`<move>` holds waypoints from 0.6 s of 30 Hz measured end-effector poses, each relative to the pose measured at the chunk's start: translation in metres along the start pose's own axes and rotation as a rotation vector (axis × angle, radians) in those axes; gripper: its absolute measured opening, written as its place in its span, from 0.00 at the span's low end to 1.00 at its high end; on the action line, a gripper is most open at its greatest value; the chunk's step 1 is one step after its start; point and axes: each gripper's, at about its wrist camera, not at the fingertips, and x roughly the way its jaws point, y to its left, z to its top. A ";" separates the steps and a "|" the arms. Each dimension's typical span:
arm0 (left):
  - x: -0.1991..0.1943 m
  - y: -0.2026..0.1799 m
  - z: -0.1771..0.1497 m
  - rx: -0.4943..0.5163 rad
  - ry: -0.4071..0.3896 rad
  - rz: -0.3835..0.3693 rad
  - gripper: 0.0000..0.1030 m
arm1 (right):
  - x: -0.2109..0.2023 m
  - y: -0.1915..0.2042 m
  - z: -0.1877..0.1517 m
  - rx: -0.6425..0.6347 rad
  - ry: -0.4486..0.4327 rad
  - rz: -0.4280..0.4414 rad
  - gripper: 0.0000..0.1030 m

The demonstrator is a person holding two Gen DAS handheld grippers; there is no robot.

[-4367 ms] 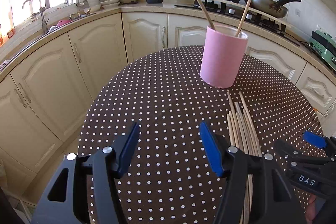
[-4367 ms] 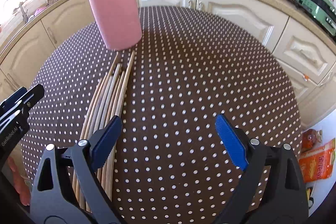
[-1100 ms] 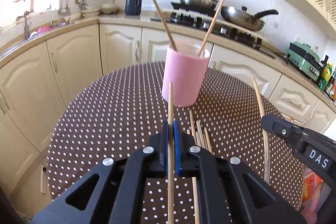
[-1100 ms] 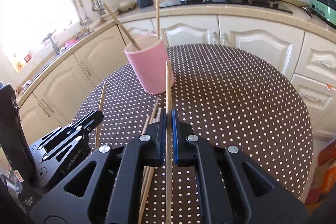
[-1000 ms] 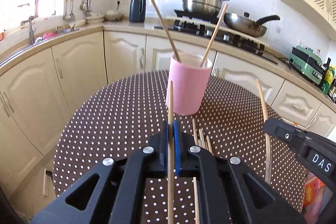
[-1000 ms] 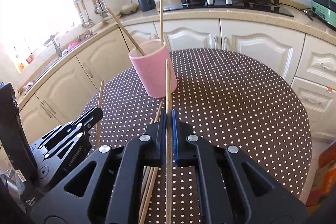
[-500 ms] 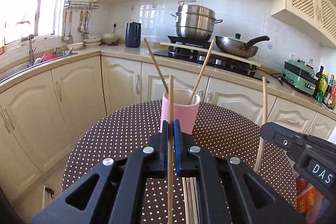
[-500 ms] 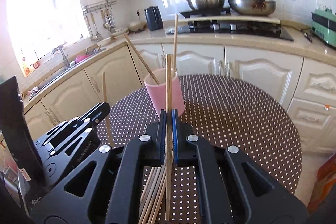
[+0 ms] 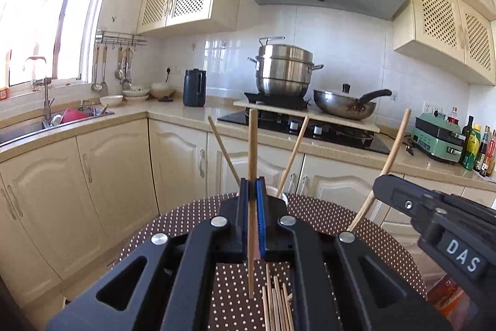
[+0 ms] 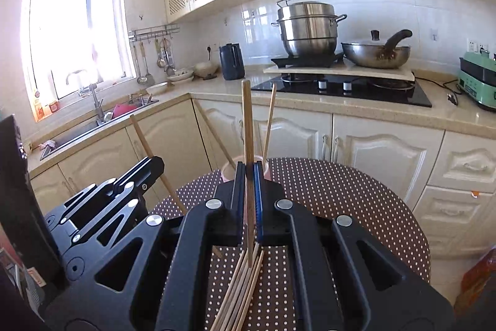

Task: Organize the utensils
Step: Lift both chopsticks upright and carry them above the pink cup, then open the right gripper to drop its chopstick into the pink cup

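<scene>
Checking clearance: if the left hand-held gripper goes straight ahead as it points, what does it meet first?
Probably the pink cup, straight beyond the left hand-held gripper, which is shut on a chopstick. Depth is unclear.

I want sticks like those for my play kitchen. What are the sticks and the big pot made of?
The sticks look like bare wood or bamboo: pale tan, matte, thin. The big pot looks like polished steel: silvery, shiny, reflecting light.
</scene>
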 end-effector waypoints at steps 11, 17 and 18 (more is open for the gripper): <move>0.001 -0.012 0.048 0.047 -0.133 0.016 0.06 | 0.000 0.014 0.060 -0.042 -0.129 0.020 0.06; 0.017 -0.016 0.068 0.052 -0.182 0.008 0.06 | 0.015 0.010 0.086 -0.052 -0.188 0.021 0.06; 0.023 -0.017 0.071 0.059 -0.182 -0.003 0.06 | 0.020 0.009 0.088 -0.054 -0.182 0.030 0.06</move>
